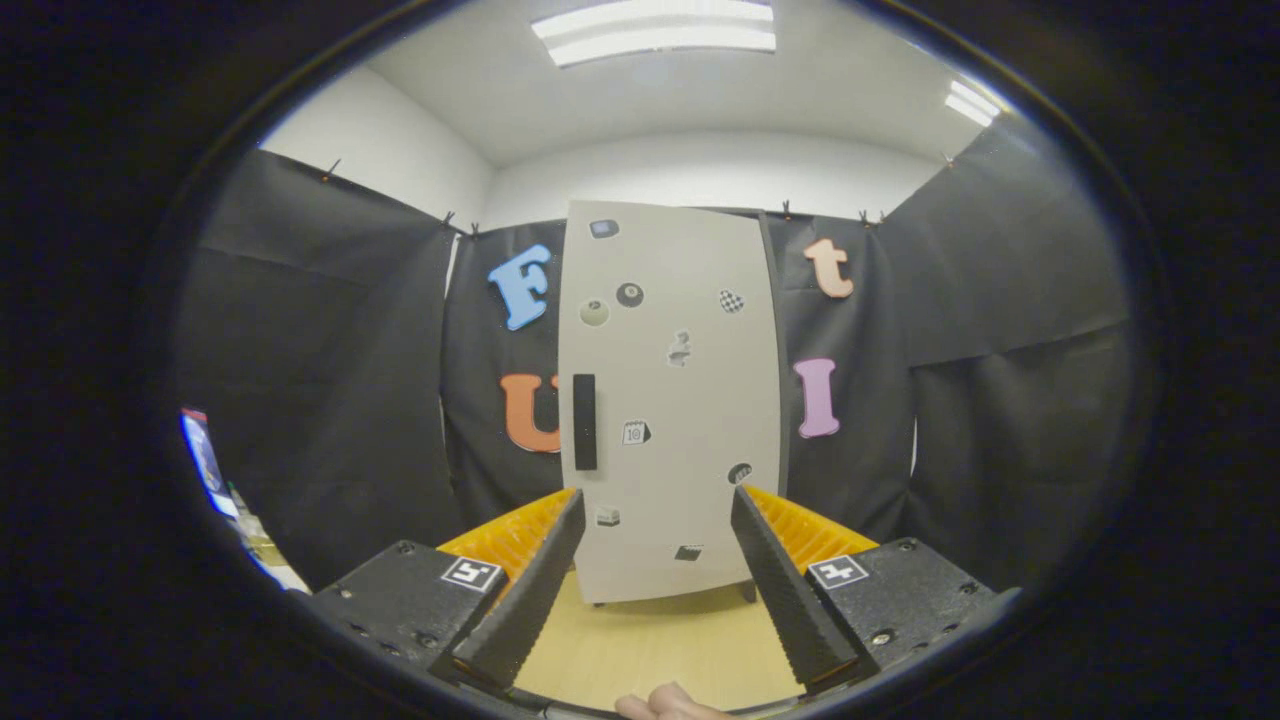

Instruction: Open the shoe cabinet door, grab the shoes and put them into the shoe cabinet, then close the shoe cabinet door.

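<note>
Straight ahead on the counter [640,650] the shoe cabinet [670,400] stands with its door flat shut, handle [585,422] on the hinge-free edge; I hold the claw [655,580] spread wide, empty, squared up.

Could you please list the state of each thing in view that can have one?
Shoe cabinet door: shut, upright, beyond the jaws.
Door handle: untouched, on the door's left side.
Gripper: jaws open, nothing between them.
Ceiling lights: on.
</note>
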Demonstrator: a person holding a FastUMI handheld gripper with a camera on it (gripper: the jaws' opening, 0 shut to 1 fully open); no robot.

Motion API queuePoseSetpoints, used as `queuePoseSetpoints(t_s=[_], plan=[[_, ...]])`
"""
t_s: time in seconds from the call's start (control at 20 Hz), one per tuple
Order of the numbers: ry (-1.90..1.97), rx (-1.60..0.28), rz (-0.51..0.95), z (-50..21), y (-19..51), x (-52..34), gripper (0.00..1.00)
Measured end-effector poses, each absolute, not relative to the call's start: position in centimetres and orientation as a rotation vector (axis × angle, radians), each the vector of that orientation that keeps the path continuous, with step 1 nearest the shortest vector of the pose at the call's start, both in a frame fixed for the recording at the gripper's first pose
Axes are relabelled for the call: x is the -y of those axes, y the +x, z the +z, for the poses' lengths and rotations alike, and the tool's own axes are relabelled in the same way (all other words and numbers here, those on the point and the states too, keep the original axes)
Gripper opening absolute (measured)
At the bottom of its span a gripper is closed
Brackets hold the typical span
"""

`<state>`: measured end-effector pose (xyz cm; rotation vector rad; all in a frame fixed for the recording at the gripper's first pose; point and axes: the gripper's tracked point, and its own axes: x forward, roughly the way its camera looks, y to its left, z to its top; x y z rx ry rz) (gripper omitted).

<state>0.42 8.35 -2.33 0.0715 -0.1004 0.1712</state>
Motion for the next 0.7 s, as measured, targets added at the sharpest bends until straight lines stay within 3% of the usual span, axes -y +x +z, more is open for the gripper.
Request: queuePoseSetpoints(t_s=[0.7], plan=[[0.091,-0.008,0.245,-6.0,1.5,-9.1,0.97]])
